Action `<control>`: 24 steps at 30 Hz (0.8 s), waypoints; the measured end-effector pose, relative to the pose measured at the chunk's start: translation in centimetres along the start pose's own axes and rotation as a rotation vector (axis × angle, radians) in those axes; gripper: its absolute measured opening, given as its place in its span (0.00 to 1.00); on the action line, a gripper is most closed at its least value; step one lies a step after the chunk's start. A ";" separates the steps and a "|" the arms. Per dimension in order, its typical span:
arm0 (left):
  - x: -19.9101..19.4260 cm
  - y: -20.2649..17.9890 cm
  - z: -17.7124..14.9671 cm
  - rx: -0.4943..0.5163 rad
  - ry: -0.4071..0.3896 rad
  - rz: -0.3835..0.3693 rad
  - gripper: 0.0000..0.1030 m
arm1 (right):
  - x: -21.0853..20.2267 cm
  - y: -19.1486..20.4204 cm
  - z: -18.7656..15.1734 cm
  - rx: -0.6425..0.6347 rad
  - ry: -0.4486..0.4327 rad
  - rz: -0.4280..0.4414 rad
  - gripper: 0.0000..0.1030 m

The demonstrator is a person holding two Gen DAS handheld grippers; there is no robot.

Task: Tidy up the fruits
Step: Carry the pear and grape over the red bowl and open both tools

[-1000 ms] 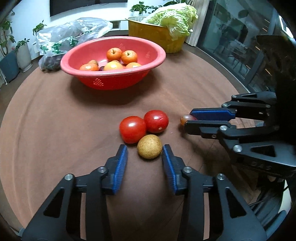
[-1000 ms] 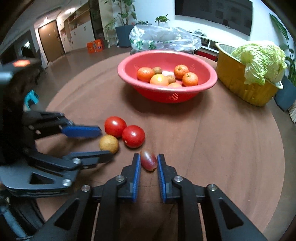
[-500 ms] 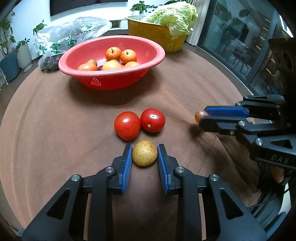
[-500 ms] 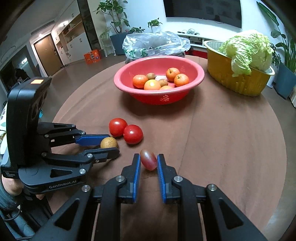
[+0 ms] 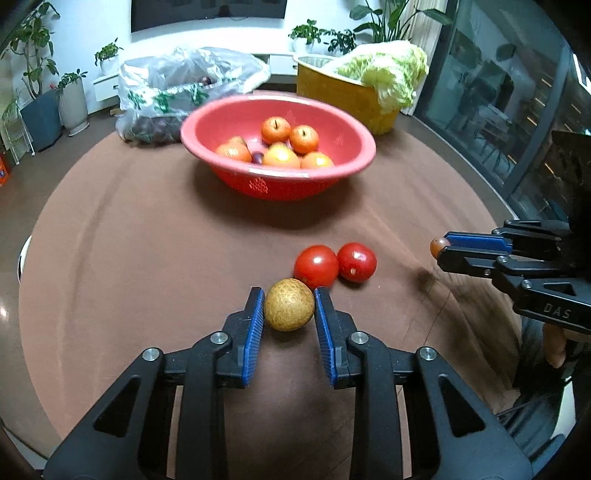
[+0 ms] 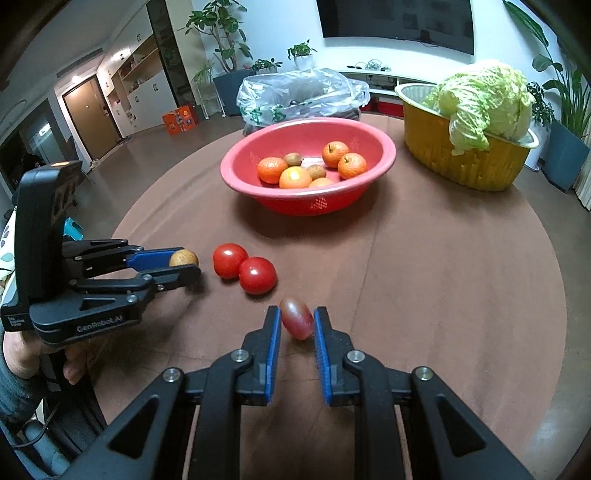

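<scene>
Clamping a speckled tan round fruit (image 5: 289, 309), the left gripper (image 5: 289, 312); right gripper (image 6: 296, 325) pinches a glossy reddish-purple oval fruit (image 6: 296, 318).

Setting: home living/dining room. Evidence — round table under a brown cloth (image 6: 424, 280), wall-mounted black flat-screen television (image 6: 399, 22) above a low white media console (image 6: 373, 79), potted green houseplants (image 6: 221, 33) along the wall, built-in white cabinets (image 6: 144, 85) beside a brown wooden door (image 6: 86, 114). Floor-to-ceiling dark glass panels (image 5: 491, 110) on one side — domestic, not a lab.
</scene>
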State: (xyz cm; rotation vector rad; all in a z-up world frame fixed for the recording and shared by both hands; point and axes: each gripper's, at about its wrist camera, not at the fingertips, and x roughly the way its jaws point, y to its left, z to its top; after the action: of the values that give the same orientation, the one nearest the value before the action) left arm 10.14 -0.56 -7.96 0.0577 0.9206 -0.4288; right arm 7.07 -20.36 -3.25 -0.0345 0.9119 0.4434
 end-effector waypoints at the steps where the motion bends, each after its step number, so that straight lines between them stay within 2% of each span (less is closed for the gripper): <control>1: -0.3 0.2 0.2 -0.001 -0.007 0.001 0.25 | -0.1 0.1 0.1 -0.003 -0.003 -0.002 0.19; 12: -1.9 3.1 4.9 0.012 -0.068 0.035 0.25 | -1.4 -1.6 4.8 -0.003 -0.045 -0.036 0.19; 18: -0.8 3.1 8.9 0.065 -0.080 0.045 0.25 | -0.9 -2.2 9.2 -0.018 -0.069 -0.049 0.19; 24: 2.1 3.2 12.2 0.086 -0.058 0.041 0.25 | 1.2 -3.1 12.7 -0.019 -0.059 -0.052 0.19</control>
State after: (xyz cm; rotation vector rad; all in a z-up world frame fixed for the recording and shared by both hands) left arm 21.79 -1.10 -2.56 0.1413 0.8422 -0.4299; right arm 18.46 -20.00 3.17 -0.0624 0.8464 0.4028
